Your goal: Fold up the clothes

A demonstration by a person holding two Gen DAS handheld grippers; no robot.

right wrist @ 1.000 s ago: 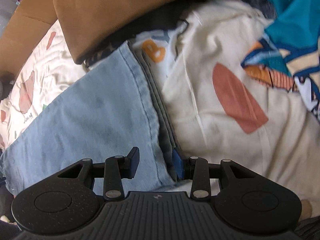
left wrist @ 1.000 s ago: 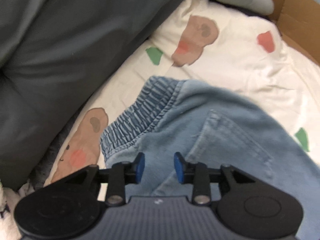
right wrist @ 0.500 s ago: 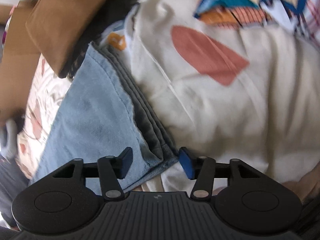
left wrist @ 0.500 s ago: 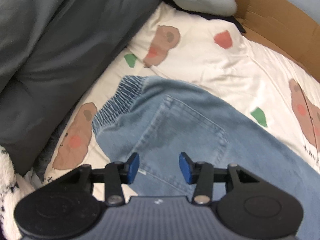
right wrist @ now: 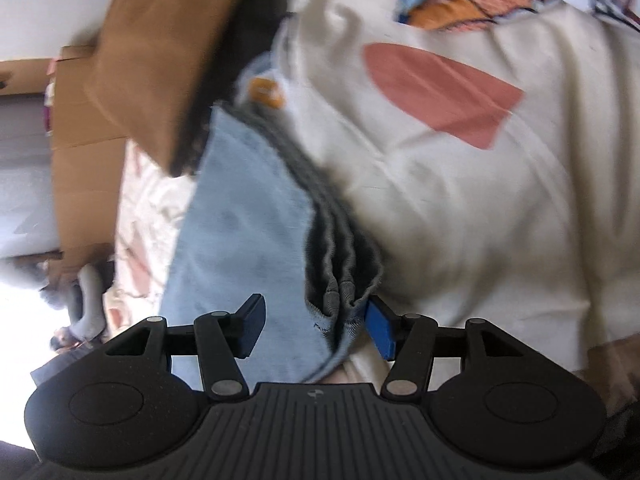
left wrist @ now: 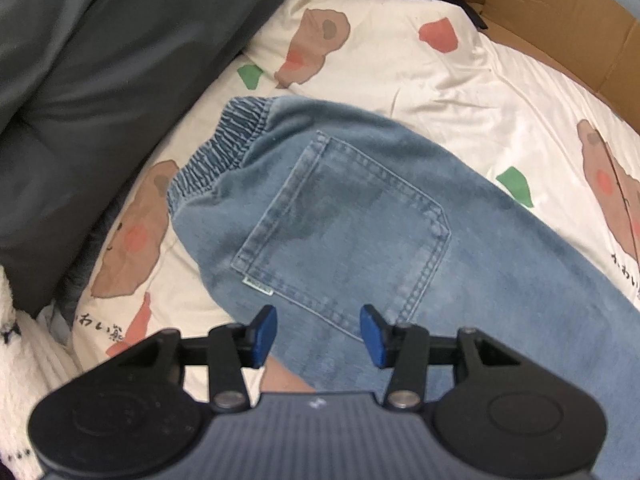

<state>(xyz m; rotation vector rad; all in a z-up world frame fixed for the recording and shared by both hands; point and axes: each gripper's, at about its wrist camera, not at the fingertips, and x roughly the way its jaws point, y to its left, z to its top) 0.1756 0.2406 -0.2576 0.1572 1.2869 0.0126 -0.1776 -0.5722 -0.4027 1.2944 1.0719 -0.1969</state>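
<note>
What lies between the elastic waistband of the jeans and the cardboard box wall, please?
In the left wrist view, only the cream printed bedsheet lies between the jeans' waistband and the cardboard box wall; no garment sits on that stretch.

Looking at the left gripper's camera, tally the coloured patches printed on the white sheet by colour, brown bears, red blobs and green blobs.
Brown bears: 3
Red blobs: 2
Green blobs: 2
Total: 7 on the sheet, counting those not hidden by the jeans.

Bed had a cream printed sheet (left wrist: 420, 80), dark duvet (left wrist: 100, 80) alongside, cardboard (left wrist: 560, 20) at edge, bright daylight.
</note>
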